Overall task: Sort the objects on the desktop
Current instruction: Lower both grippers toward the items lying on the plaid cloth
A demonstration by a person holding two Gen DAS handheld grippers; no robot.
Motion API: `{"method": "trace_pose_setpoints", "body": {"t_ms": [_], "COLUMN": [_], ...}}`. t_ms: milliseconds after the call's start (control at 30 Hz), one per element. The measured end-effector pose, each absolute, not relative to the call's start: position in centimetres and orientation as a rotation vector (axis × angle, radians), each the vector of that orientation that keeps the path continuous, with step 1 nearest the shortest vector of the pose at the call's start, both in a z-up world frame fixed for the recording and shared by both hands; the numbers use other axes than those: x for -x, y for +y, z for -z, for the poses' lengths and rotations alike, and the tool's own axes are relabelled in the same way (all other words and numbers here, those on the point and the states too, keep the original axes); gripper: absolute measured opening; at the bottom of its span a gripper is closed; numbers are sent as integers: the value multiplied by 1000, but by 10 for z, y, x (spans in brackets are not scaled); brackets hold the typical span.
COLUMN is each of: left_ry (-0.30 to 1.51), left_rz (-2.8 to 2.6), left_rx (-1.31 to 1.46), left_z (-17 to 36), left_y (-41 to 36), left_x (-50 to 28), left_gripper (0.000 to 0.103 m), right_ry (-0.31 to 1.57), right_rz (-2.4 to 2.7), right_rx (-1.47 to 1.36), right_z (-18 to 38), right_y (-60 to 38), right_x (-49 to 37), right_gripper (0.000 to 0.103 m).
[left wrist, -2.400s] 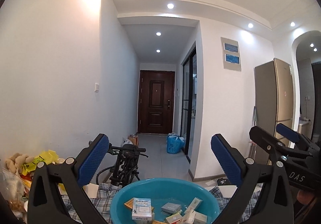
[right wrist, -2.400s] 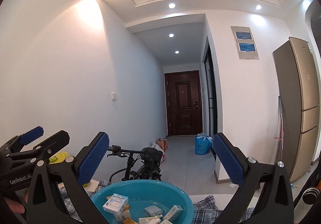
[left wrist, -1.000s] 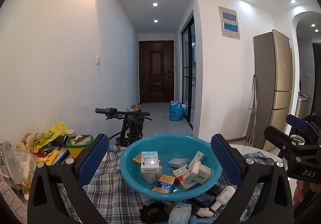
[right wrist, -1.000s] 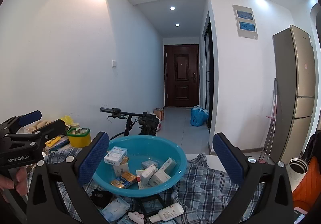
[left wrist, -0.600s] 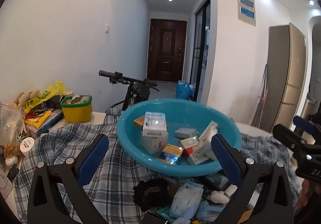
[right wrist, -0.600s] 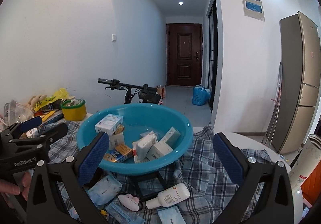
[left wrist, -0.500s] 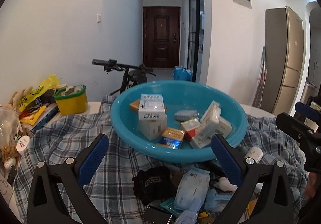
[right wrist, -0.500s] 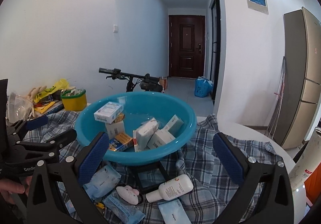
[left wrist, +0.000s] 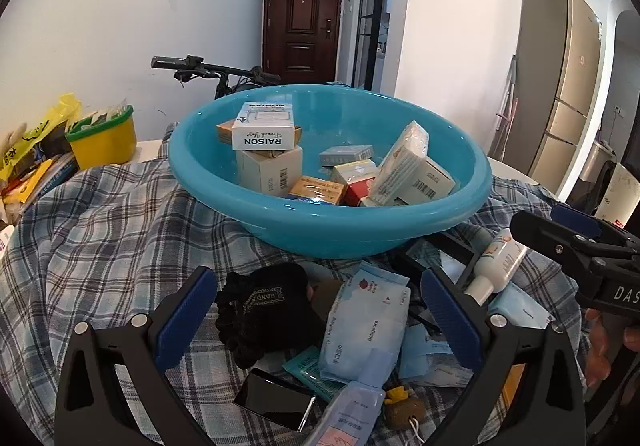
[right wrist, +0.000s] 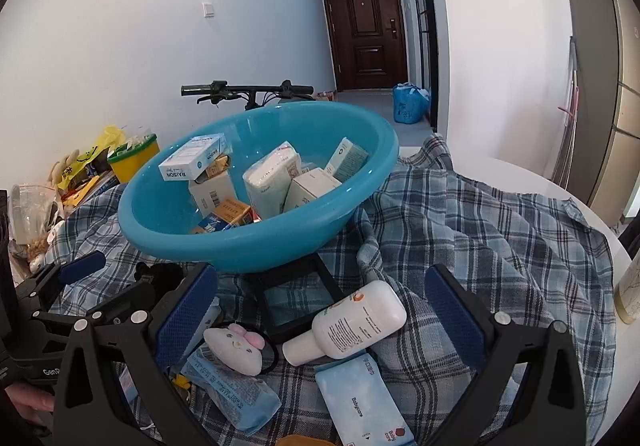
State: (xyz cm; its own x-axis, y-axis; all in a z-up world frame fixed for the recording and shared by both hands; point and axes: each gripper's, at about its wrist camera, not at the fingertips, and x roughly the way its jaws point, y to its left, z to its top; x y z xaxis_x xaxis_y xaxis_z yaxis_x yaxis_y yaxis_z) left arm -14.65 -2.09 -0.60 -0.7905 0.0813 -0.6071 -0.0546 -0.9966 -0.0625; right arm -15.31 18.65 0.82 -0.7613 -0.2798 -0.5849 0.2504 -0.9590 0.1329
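Both our grippers have tipped down from the hallway ceiling toward the tabletop, so the clutter in front of the basin now fills the lower half of each view. We hold the left gripper [left wrist: 316, 310] with its blue-padded fingers spread wide and nothing between them, over a black knitted item [left wrist: 266, 310] and a pale blue wipes packet [left wrist: 362, 322] lying on the plaid cloth [left wrist: 108, 234]. A black phone [left wrist: 274, 402] lies nearer the camera, and a tube [left wrist: 352, 412] rests just beside it.

Our right gripper [right wrist: 320, 310] is likewise wide open and empty, hovering above a white lotion bottle [right wrist: 352, 322] lying on its side, with a white plush toy [right wrist: 236, 346] to its left and a blue Babycare packet [right wrist: 360, 392] below it. A black frame [right wrist: 296, 296] lies between the bottle and the basin.

The teal basin [left wrist: 320, 222] sits on the cloth beyond both grippers, holding a jumble of small cartons; a white Raison box [left wrist: 266, 130] lies on top of another carton at the left side. A yellow tub with a green rim [left wrist: 104, 140] stands at the far left of the table, well apart from the basin.
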Motion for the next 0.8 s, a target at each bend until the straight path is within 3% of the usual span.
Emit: {"method": "trace_pose_setpoints", "body": {"t_ms": [267, 800], "left_ry": [-56, -133], "left_rz": [-2921, -2883], "left_rx": [1049, 1177], "left_z": [13, 37], "left_y": [-27, -36], "left_x": [155, 172], "left_gripper": [103, 103], "right_ry": [66, 100], "right_rz": [2706, 2667], "right_rx": [-954, -995], "right_z": [-1, 8], "right_y": [174, 164], "right_x": [156, 155], "right_gripper": [103, 103]}}
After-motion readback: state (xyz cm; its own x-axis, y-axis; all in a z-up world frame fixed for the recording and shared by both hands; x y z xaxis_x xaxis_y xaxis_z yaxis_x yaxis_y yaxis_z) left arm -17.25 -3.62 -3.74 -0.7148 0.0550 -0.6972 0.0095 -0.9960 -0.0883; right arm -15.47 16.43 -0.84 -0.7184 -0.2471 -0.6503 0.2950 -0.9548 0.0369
